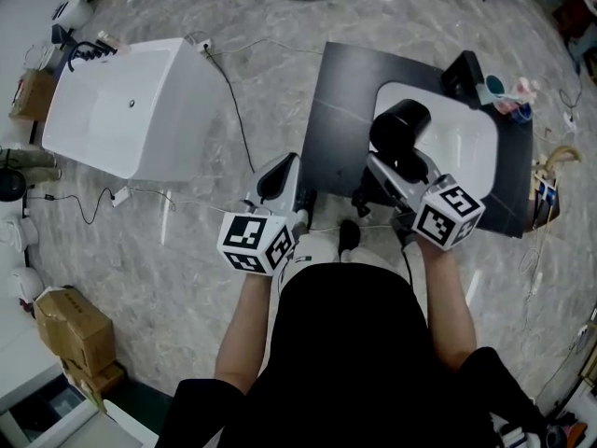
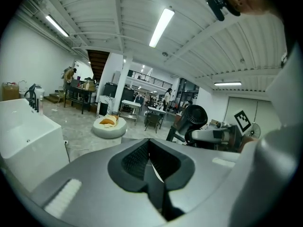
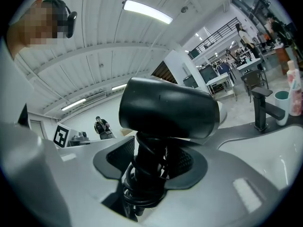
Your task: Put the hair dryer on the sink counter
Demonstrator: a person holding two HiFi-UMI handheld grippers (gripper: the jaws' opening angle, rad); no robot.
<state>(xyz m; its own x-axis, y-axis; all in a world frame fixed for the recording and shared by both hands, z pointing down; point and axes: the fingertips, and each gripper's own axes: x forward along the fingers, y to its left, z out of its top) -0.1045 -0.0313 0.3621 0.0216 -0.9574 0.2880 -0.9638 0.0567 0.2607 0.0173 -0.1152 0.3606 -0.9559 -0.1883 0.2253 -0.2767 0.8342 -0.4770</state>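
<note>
My right gripper (image 1: 394, 168) is shut on the handle of a black hair dryer (image 1: 401, 125), which stands upright above the front edge of the dark sink counter (image 1: 343, 110), next to its white basin (image 1: 462, 143). In the right gripper view the hair dryer (image 3: 166, 109) fills the middle, its coiled cord wound round the handle between the jaws of that gripper (image 3: 151, 161). My left gripper (image 1: 278, 183) hovers over the floor, left of the counter. The left gripper (image 2: 150, 156) has its jaws pressed together with nothing in them.
A black faucet (image 1: 464, 73) and cups and bottles (image 1: 510, 91) stand at the counter's back. A white bathtub (image 1: 121, 105) is to the left, with cables (image 1: 235, 105) trailing on the floor. Cardboard boxes (image 1: 73, 329) sit at the lower left.
</note>
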